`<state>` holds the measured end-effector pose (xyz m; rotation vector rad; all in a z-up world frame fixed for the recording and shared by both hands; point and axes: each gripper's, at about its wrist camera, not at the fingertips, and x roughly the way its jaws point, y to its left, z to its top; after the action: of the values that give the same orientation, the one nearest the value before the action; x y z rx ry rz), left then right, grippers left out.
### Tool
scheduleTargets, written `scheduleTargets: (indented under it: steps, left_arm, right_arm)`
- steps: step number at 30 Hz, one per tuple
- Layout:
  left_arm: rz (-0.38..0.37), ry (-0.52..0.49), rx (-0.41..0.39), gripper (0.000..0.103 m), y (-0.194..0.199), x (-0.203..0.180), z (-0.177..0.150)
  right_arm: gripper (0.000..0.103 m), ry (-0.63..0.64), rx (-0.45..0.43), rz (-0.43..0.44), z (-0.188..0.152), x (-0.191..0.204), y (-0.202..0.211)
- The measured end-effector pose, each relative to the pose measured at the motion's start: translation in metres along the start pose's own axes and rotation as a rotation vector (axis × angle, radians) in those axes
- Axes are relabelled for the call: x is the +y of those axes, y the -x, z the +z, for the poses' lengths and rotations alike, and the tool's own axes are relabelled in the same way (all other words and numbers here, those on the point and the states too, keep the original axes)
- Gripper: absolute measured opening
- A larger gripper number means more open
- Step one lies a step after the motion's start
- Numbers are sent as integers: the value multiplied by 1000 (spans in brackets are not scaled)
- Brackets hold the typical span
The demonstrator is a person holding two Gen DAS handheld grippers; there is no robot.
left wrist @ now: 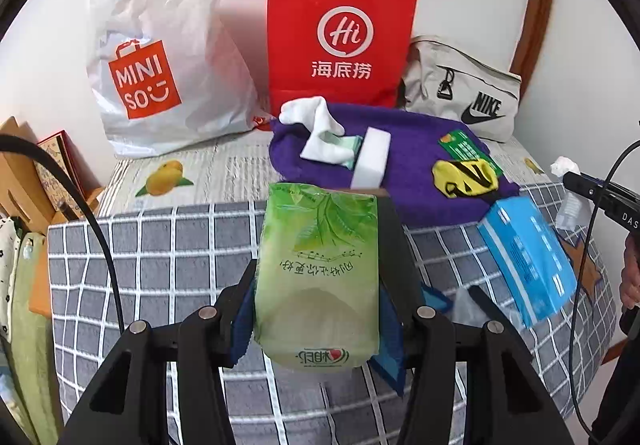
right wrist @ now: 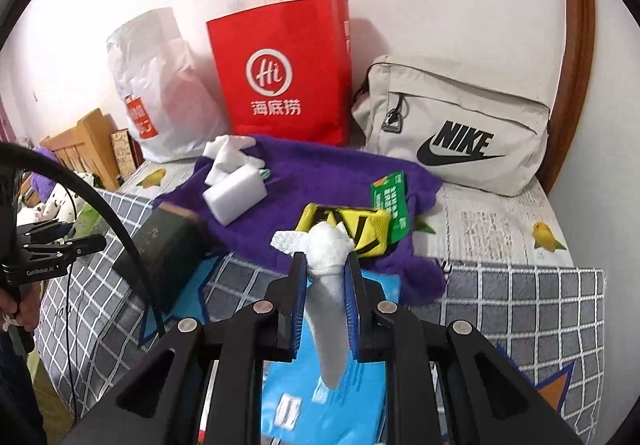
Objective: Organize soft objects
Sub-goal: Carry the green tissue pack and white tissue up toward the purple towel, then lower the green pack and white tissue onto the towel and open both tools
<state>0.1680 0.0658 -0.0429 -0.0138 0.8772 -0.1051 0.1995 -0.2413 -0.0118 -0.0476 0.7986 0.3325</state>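
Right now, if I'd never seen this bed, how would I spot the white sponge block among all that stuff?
Start at the red Haidilao paper bag standing against the wall; a purple fuzzy cloth is spread on the bed just in front of it. The white sponge block lies on that cloth beside a crumpled white sock. Unlike the floppy sock, it is a smooth, plain rectangular brick with sharp edges.

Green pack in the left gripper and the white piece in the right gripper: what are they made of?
Green pack: likely thin glossy plastic film over soft tissue; it shines and bulges between the left gripper fingers. White piece in the right gripper: looks like matte tissue paper, crumpled, with a ragged edge.
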Motion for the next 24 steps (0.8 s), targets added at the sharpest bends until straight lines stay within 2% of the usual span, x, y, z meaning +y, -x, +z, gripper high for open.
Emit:
scheduleTargets:
  steps: [8, 24]
  left_arm:
    - [23, -6, 18, 50, -27, 6, 32]
    - [4, 9, 65, 50, -84, 13, 83]
  right_arm:
    - [18, -13, 8, -13, 31, -20, -29]
    - [18, -4, 67, 16, 85, -36, -116]
